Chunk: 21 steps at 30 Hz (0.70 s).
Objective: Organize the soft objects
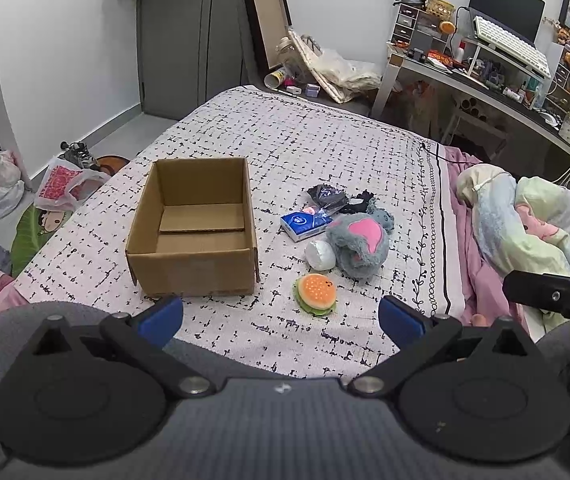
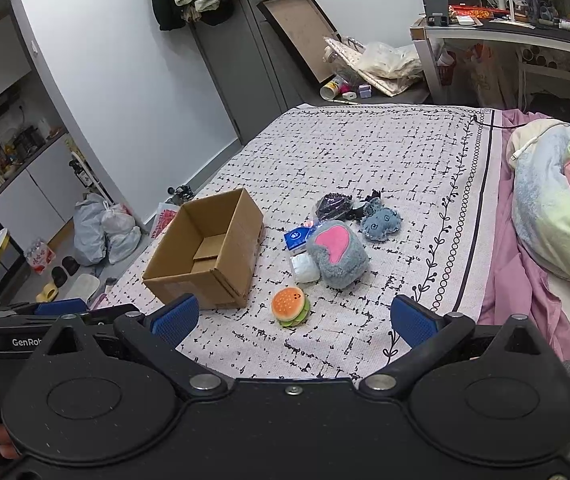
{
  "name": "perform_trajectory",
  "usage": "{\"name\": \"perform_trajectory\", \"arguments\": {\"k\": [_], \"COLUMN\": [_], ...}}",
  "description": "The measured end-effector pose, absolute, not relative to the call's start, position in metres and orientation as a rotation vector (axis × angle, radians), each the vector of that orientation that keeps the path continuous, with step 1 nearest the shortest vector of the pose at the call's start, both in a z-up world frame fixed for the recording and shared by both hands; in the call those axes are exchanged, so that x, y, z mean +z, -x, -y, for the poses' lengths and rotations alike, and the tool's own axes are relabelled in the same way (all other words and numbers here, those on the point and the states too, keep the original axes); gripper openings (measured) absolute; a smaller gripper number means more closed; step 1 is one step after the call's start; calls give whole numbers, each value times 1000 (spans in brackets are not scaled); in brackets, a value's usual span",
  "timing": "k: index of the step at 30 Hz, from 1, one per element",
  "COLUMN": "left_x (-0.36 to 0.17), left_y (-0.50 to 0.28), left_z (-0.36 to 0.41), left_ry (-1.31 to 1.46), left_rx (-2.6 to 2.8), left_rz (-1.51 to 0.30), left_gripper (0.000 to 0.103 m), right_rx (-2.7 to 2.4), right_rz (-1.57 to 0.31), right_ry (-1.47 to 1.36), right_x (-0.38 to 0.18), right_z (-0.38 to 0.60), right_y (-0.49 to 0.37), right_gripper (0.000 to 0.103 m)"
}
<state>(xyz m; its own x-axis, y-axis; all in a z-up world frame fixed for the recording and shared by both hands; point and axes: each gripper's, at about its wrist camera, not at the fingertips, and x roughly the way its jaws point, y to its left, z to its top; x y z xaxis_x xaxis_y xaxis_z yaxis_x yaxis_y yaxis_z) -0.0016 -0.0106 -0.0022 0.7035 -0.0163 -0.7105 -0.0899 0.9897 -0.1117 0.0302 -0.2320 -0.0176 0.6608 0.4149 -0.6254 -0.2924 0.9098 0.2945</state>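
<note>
Both tongs hover low over the near edge of the bed (image 1: 325,140). I see the left tongs (image 1: 281,318) spread wide, nothing between the blue pads. Right tongs (image 2: 295,322) likewise spread, empty.

Cardboard box (image 1: 195,228) sits open on the patterned cover, empty inside, at 11 o'clock from the left tongs.

Soft things cluster just right of the box:
- burger toy (image 1: 316,294), nearest me, at 12 o'clock, apart from the rest
- white ball (image 1: 320,255) touching the grey plush with pink patch (image 1: 359,246)
- blue tissue pack (image 1: 304,224) behind the ball
- dark bag (image 1: 327,196) at the far end
- small blue plush (image 2: 379,222) at 1 o'clock from the right tongs, beside the grey one

Bundled blanket (image 2: 557,208) lies at 3 o'clock.
</note>
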Motion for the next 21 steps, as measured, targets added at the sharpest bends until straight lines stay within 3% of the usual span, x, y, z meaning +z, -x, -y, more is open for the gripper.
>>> {"name": "perform_trajectory", "arguments": {"k": [21], "left_x": [1], "left_y": [-2], "left_z": [14], "left_ry": [140], "left_rx": [40], "left_rz": [-797], "left_gripper": [103], "right_rx": [402], "right_rz": [-750], "right_ry": [-177], "right_x": [-18], "right_z": [232], "right_y": [-31], "right_gripper": [103]}}
